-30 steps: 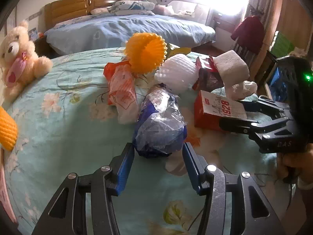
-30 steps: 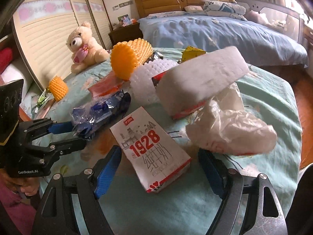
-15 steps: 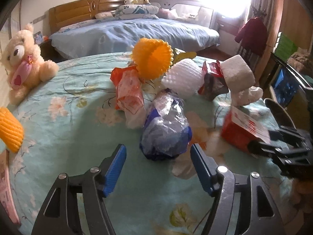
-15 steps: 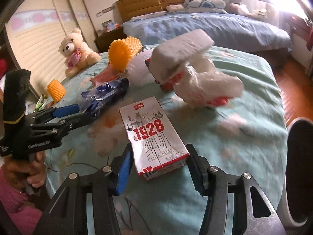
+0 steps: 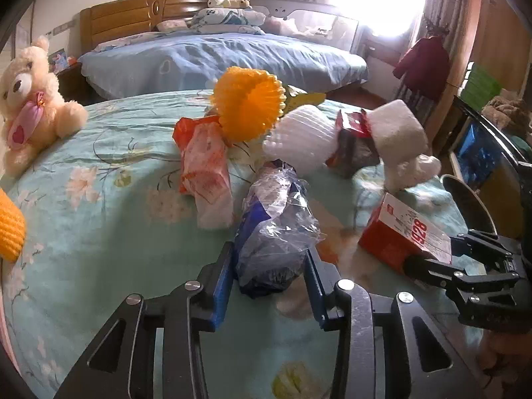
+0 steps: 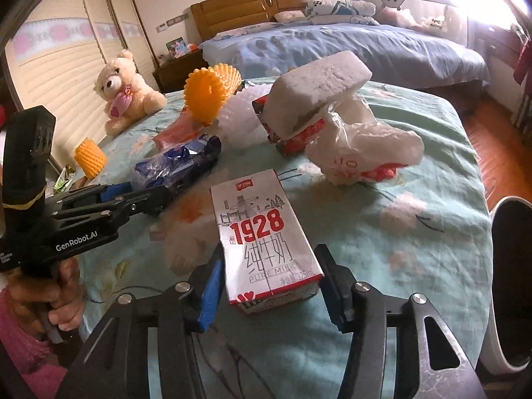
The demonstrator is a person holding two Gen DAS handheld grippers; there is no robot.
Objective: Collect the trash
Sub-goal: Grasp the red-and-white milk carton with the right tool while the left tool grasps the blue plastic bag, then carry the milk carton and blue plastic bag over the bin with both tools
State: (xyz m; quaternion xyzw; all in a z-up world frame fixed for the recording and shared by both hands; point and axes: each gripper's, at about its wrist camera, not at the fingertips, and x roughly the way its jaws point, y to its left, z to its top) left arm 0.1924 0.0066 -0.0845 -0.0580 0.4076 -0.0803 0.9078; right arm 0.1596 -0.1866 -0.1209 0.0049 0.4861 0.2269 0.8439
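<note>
Both pieces of trash are caught, but nothing appears to have reached a bin. The left hand-held gripper has just been closing, and its blue pads now pinch the crumpled blue-and-clear plastic bag near the front of the round surface with the teal flowered cloth. The right hand-held gripper has also just been closing; its jaws pinch the white-and-red "1928" milk carton, which in the left view looks tipped up off the cloth.

Plenty is left, by my reckoning: an orange-and-white snack wrapper, two orange foam fruit nets, one in the pile and one at the left edge, a white foam fruit net, a red-and-dark crumpled packet, a white foam block and a white plastic bag with red print. All but the edge net are heaped together mid-surface, touching one another.

A cream teddy bear sits at the far left edge, clear of the heap. The near cloth between the two grippers is bare, so both can lift straight up. A dark round opening with a white rim, perhaps the bin, stands just beyond the right edge, close to the carton.
</note>
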